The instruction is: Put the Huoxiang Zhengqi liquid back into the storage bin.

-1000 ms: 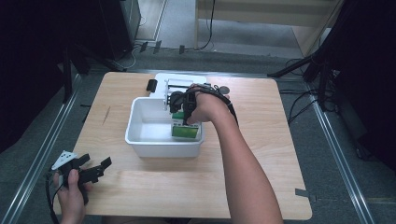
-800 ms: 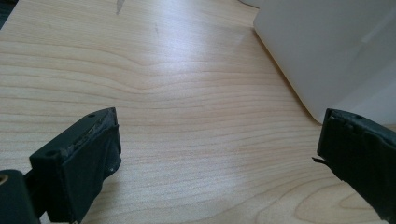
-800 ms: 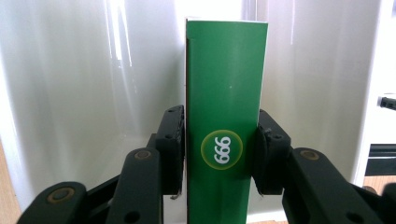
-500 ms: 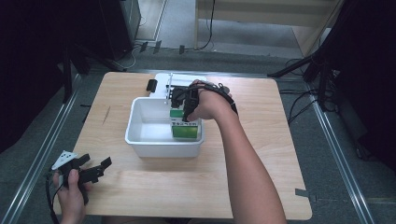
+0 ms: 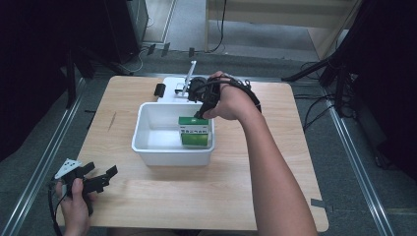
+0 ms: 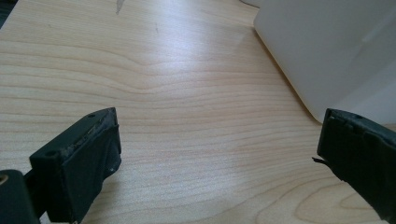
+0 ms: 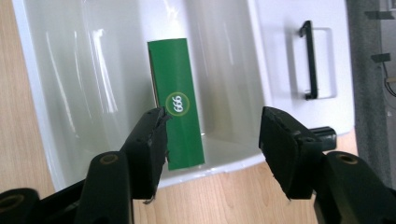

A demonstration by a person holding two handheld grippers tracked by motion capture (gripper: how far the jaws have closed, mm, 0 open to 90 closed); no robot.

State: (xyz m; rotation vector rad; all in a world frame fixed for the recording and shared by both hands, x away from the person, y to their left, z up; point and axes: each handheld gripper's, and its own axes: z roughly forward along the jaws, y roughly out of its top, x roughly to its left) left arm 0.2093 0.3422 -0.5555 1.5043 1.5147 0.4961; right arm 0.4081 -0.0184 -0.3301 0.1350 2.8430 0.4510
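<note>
Green box dropped in the white tub, my right tongs backing off above it.

My right tongs (image 7: 212, 149) have just been spreading and now stand apart with nothing between them; the green box (image 7: 176, 126) stands on edge just below and ahead of them, by the near wall of the white tub (image 5: 147, 147), so I judge it set there on purpose and released. Beyond those tongs lies the tub's lid (image 7: 299, 51), off so the tub is free to load. My left tongs (image 6: 219, 154) rest wide apart, empty, low over the bench (image 6: 187, 93), the tub's wall just to their right, parked clear of the work.
</note>
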